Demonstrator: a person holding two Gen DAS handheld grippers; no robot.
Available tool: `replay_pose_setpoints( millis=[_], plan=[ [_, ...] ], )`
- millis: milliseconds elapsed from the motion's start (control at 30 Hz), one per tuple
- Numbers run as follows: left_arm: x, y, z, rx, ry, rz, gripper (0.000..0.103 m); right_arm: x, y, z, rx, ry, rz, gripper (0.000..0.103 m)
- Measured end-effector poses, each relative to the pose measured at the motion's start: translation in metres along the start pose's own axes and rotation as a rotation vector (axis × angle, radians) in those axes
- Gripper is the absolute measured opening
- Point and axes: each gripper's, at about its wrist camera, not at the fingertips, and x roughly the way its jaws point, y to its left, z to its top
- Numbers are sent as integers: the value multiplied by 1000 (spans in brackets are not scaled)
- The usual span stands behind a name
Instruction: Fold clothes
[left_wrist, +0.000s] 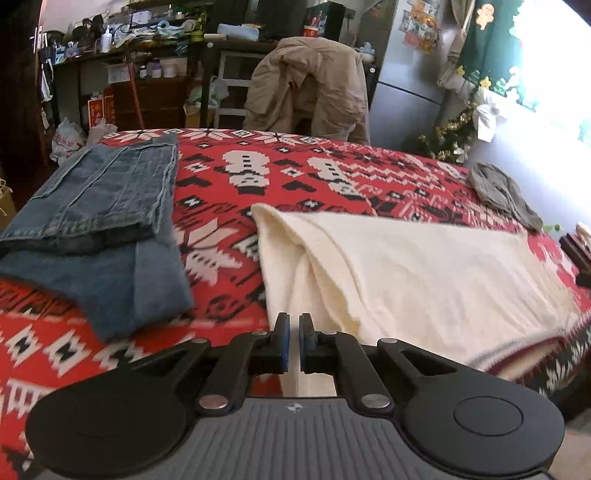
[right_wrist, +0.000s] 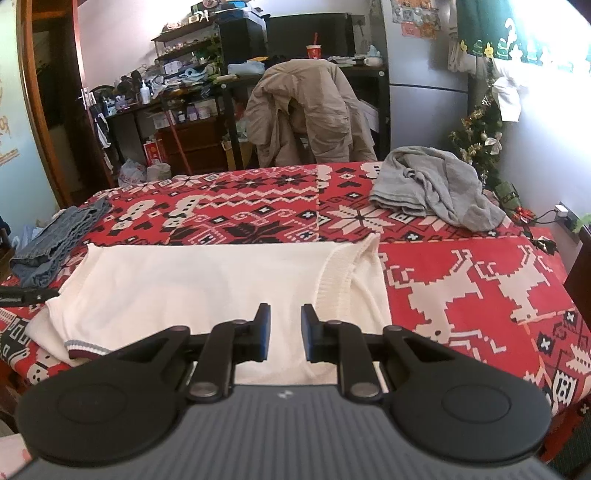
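Left tongs (left_wrist: 294, 341): pressed nearly together, nothing between, just above near-left edge of sweater (left_wrist: 406, 280). Right tongs (right_wrist: 284, 332): spread, empty, over sweater's near hem. Sweater: flat on cloth (right_wrist: 480, 295), long axis crosswise to both tongs, cuff toward right. Jeans (left_wrist: 99, 221) folded at left; grey garment (right_wrist: 432, 192) crumpled far right.
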Motion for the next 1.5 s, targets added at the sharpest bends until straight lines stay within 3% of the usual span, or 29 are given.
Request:
replay_pose_setpoints(
  millis=[200,567,833,1067,1267,1500],
  plan=[
    [-23,-7,-22,30,3,29,8,3,-4,-6,6,13,-7,19],
    [-39,-14,-29,92,11,65,7,3,-25,-13,-5,20,-77,19],
    [-58,0,-23,-18,-21,81,7,50,-41,5,-85,51,-96,5],
    [-67,-2,-13,-34,-45,80,7,103,-43,20,-192,90,-115,5],
    [-59,-8,-9,-29,-40,61,7,86,-43,8,-243,105,-107,5],
    [-40,-22,-6,-2,-17,17,7,34,-52,-26,-164,112,-125,6]
  ],
)
